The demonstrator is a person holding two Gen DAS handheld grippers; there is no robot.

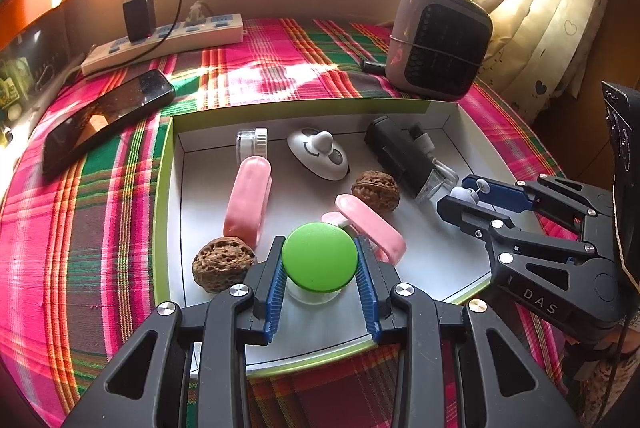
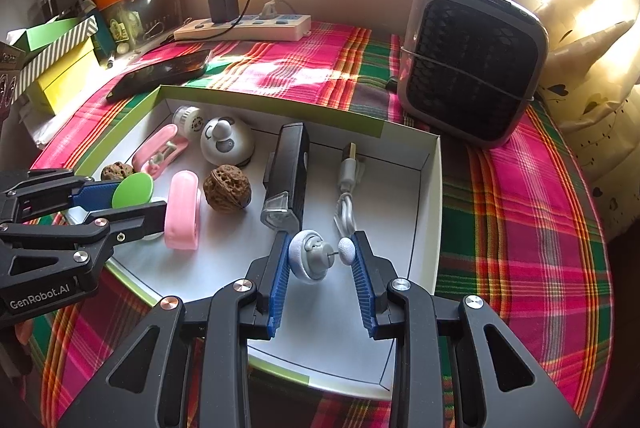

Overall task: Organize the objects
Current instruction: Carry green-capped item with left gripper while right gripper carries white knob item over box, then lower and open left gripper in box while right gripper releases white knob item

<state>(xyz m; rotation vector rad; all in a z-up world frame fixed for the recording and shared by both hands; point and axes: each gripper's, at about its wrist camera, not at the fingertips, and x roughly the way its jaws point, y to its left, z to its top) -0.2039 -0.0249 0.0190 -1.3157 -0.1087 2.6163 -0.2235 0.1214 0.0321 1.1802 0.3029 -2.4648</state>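
Note:
A white tray with a green rim [image 1: 168, 164] [image 2: 432, 188] lies on the plaid cloth. My left gripper [image 1: 320, 268] is shut on a small clear jar with a green lid [image 1: 319, 255] [image 2: 133, 189], held just above the tray's near part. My right gripper [image 2: 320, 260] [image 1: 468, 196] is shut on a small grey-white spinning top [image 2: 310, 256] over the tray's right side. In the tray lie two walnuts [image 1: 222, 263] [image 1: 376, 189], two pink clips [image 1: 248, 198] [image 1: 370, 226], a white round gadget [image 1: 318, 154], a clear white-capped jar [image 1: 252, 144], a black flashlight [image 2: 288, 176] and a white USB cable [image 2: 348, 184].
A black phone [image 1: 108, 118] lies left of the tray. A white power strip with a charger [image 1: 164, 40] sits at the back. A grey mini fan [image 2: 472, 64] stands behind the tray's right corner. Boxes [image 2: 60, 68] are stacked at the far left; a curtain [image 1: 560, 8] hangs at right.

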